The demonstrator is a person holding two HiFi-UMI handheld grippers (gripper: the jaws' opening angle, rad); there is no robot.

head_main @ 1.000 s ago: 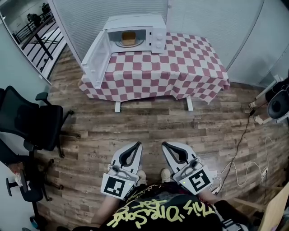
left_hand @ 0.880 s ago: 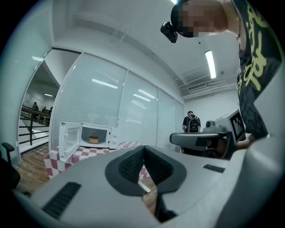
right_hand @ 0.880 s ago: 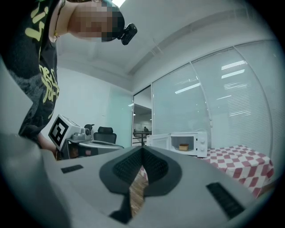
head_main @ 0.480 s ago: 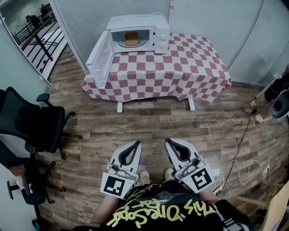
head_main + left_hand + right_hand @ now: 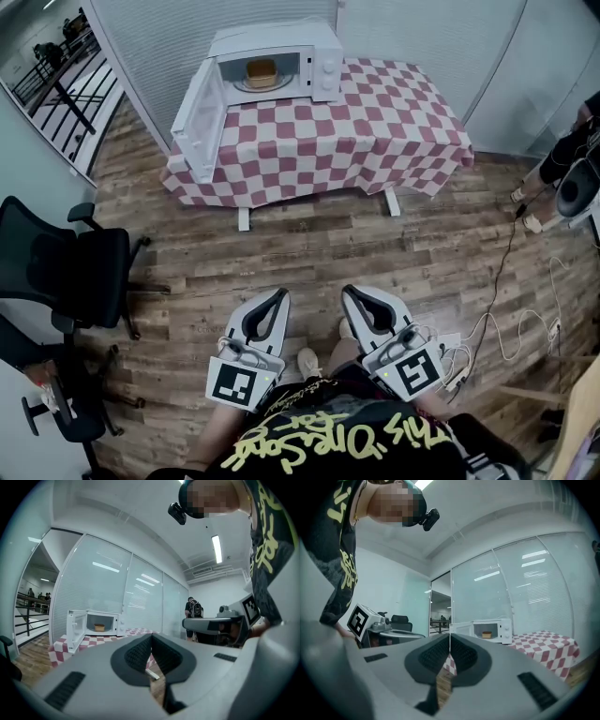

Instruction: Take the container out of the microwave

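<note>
Microwave [image 5: 272, 39] has slid left in view; left gripper [image 5: 280, 294] and right gripper [image 5: 348, 292] jaws closed.

**Setting: office-type test room**

Glass partition walls [image 5: 441, 56] close the room on two sides, with white blinds [image 5: 159, 47] behind them. A railed corridor [image 5: 56, 86] shows through the left pane. Wood-plank floor [image 5: 328, 253]. Black swivel office chair [image 5: 66, 272] at left. Tube light [image 5: 216, 549] on a white ceiling. Loose white cables [image 5: 511, 328] trail over the floor at right. One staged domestic corner: microwave [image 5: 323, 66] on a checked-cloth table [image 5: 356, 141].
</note>
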